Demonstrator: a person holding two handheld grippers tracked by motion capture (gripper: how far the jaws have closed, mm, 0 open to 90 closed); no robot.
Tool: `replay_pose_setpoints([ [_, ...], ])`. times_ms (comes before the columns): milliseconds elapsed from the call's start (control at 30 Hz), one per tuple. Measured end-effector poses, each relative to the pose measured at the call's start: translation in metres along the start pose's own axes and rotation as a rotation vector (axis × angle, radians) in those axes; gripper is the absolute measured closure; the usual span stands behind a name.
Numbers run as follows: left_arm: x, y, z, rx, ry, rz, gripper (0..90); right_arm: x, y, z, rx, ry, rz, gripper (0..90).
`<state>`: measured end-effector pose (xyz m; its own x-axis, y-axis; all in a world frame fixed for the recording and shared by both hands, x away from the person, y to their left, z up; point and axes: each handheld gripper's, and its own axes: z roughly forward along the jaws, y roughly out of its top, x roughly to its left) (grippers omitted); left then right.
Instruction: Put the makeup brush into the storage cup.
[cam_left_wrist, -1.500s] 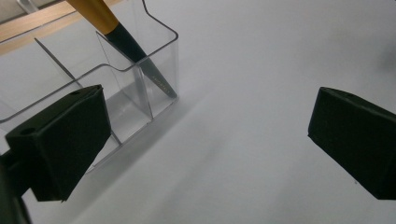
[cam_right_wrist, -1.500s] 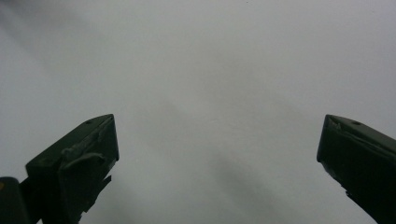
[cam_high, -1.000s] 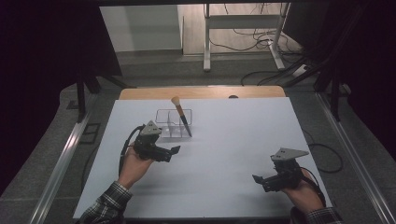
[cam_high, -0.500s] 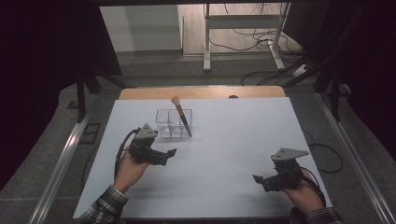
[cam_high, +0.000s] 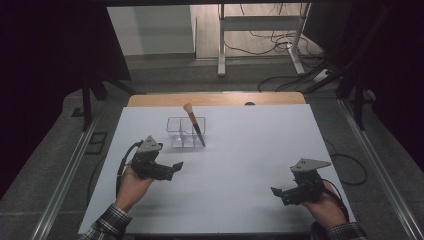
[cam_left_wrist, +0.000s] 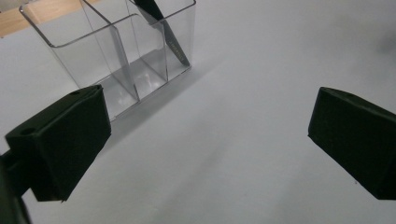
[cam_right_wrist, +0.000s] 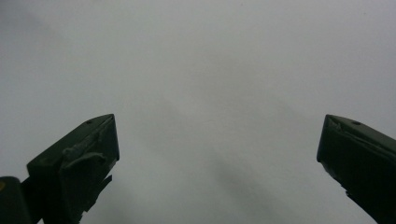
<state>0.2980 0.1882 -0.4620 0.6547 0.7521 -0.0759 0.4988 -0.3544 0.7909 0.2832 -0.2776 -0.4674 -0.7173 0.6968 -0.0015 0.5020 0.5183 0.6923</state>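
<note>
**Jaws released, left gripper drawn back from the organiser**

Jaws on both grippers stood wide apart and held nothing. In the left gripper view the two black jaws framed bare worktop, with the clear organiser ahead and to the left of them, not between them. In the right gripper view the jaws framed plain white surface only.

Change observed over the last second: the left gripper had moved toward the person and slightly to the left, away from the organiser. One second earlier it sat close beside the organiser's near left corner; at this moment a strip of bare worktop separated them. The right gripper had not shifted and rested low at the near right of the worktop, well apart from everything else.

Position of the work item: the brush stood tilted in the right-hand compartment of the organiser, bristle head uppermost and leaning toward the far edge, dark handle down against the base. In the left gripper view its handle lay against the inside of that compartment. The other compartments appeared empty.

Assessment: the placement looked complete. The open, retreating left gripper indicated a release already made, and no further item lay on the worktop.
</note>
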Motion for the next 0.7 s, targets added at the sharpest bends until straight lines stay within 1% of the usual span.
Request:
replay_pose_setpoints([
  [267, 0.001, -0.005, -0.006, 0.003, 0.011, -0.005, 0.0, 0.0, 0.0, 0.0, -0.001, 0.0, -0.001, 0.0],
  [300, 0.001, -0.006, -0.006, 0.002, 0.011, -0.011, 0.0, 0.0, 0.0, 0.0, -0.001, -0.001, 0.0, 0.0],
  [700, 0.002, -0.016, -0.016, 0.011, 0.028, -0.014, 0.0, 0.0, 0.0, 0.0, 0.002, 0.001, -0.001, 0.0],
])
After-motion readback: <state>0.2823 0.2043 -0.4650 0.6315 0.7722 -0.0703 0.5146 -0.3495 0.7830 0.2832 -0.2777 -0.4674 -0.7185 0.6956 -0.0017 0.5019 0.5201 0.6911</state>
